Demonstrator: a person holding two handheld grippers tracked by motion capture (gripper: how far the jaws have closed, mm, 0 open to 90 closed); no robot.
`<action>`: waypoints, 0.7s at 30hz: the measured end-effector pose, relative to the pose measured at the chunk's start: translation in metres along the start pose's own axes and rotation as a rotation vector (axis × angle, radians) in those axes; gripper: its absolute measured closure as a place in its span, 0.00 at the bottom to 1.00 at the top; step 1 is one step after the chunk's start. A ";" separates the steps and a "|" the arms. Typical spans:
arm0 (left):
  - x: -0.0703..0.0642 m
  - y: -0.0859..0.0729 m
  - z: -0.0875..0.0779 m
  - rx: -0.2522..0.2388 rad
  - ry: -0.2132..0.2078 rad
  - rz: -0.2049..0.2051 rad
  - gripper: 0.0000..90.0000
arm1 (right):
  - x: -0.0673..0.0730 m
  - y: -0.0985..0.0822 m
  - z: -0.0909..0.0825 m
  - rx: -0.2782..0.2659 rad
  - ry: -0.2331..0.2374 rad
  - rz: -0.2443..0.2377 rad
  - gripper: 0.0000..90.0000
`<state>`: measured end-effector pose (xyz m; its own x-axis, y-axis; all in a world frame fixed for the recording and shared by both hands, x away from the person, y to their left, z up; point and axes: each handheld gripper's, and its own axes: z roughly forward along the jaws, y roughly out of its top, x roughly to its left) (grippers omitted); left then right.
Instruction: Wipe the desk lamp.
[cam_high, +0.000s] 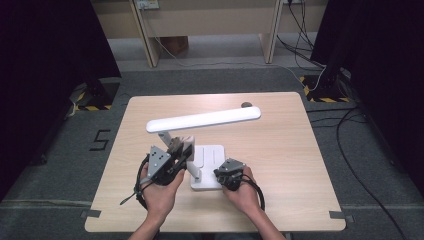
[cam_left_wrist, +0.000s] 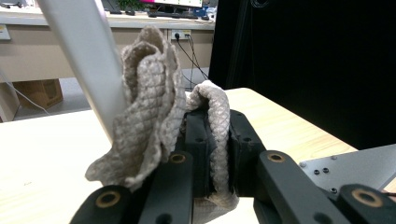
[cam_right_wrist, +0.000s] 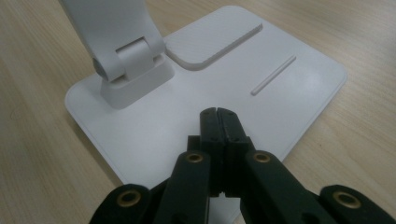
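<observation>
lamp (cam_high: 207, 165) on table (cam_high: 280, 165) | cloth (cam_left_wrist: 149, 112) against lamp arm (cam_left_wrist: 86, 60)

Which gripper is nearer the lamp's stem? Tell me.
Left. The left gripper presses its cloth against the stem; the right gripper rests on the base.

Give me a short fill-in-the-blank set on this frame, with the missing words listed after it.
1. The left gripper is shut on a grey ____.
2. The cloth lies against the lamp's white ____.
3. The right gripper has its closed jaws over the lamp's flat white ____.
4. The lamp stands on a ____ table.

Missing words: cloth; arm; base; wooden
</observation>
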<state>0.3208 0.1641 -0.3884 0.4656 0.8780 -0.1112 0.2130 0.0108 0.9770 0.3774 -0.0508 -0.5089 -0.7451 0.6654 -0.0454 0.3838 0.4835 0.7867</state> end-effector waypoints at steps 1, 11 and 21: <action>0.000 -0.001 0.000 0.004 0.000 0.004 0.89 | 0.000 0.000 0.000 0.000 0.000 0.001 1.00; -0.001 -0.008 0.003 0.022 -0.004 0.001 0.89 | 0.000 0.000 0.000 0.001 0.001 0.004 1.00; -0.002 -0.017 0.007 0.043 -0.006 0.007 0.89 | 0.000 0.000 0.000 0.001 -0.001 0.005 1.00</action>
<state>0.3224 0.1593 -0.4061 0.4722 0.8751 -0.1056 0.2462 -0.0159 0.9691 0.3773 -0.0504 -0.5089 -0.7426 0.6684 -0.0422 0.3879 0.4807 0.7864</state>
